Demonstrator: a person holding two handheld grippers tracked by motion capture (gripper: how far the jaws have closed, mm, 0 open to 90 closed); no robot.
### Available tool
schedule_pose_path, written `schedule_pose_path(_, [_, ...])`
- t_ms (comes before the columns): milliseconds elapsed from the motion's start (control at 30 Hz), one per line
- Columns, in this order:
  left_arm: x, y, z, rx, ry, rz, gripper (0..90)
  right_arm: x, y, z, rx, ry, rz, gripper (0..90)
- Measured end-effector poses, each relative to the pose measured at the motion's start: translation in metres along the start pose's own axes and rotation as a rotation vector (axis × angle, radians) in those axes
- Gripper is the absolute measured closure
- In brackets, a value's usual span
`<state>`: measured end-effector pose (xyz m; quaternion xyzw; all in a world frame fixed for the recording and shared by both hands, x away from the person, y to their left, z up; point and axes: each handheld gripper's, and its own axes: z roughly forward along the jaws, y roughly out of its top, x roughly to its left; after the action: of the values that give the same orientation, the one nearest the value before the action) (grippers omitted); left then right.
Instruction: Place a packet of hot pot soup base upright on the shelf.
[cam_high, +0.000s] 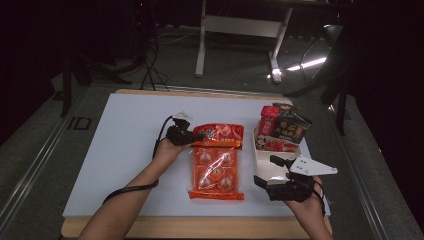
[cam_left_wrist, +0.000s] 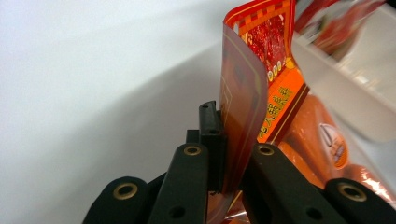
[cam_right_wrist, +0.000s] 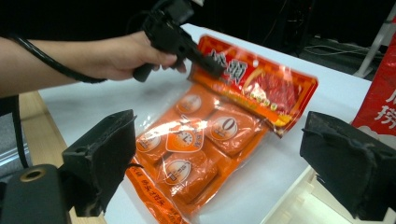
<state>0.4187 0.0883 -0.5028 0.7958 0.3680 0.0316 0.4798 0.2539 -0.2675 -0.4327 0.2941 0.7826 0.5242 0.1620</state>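
An orange and red snack bag (cam_high: 216, 162) lies in the middle of the white table, with several small round packs inside. My left gripper (cam_high: 194, 136) is shut on the bag's red top edge (cam_left_wrist: 240, 107) at its left corner, lifting that edge off the table. In the right gripper view the same bag (cam_right_wrist: 205, 140) lies ahead with the left gripper (cam_right_wrist: 212, 70) pinching its header. My right gripper (cam_high: 270, 172) is open near the front right, beside the white box, with nothing between its pads (cam_right_wrist: 105, 158).
A white cardboard box (cam_high: 265, 165) stands at the right, holding red and dark snack packets (cam_high: 282, 130) at its far end. The white table surface (cam_high: 125, 145) is bare at the left. A wooden table edge (cam_high: 200, 227) runs along the front. Table legs and cables stand on the floor beyond.
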Motion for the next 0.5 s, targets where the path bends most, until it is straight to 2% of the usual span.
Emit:
schedule_pose_path(167, [-0.011,0.008,-0.013,-0.02,-0.018,0.02,89.7,-0.001,0.002,0.0,0.036,0.0,-0.003,12.7])
schedule_pose_path(233, [-0.016,0.009,-0.019,-0.034,-0.025,0.03,89.7,-0.001,0.002,-0.002,0.019,-0.008,-0.001,14.5])
schedule_pose_path(267, [-0.021,0.012,-0.025,-0.049,-0.039,0.042,89.7,-0.002,0.002,-0.003,0.02,0.002,0.0,14.7])
schedule_pose_path(367, [-0.03,0.013,-0.034,-0.073,-0.048,0.068,89.7,-0.001,0.005,-0.005,0.025,-0.013,-0.017,14.8])
schedule_pose_path(500, [-0.038,0.015,-0.042,-0.092,-0.072,0.077,89.7,-0.001,0.008,-0.005,0.036,-0.031,-0.034,14.7])
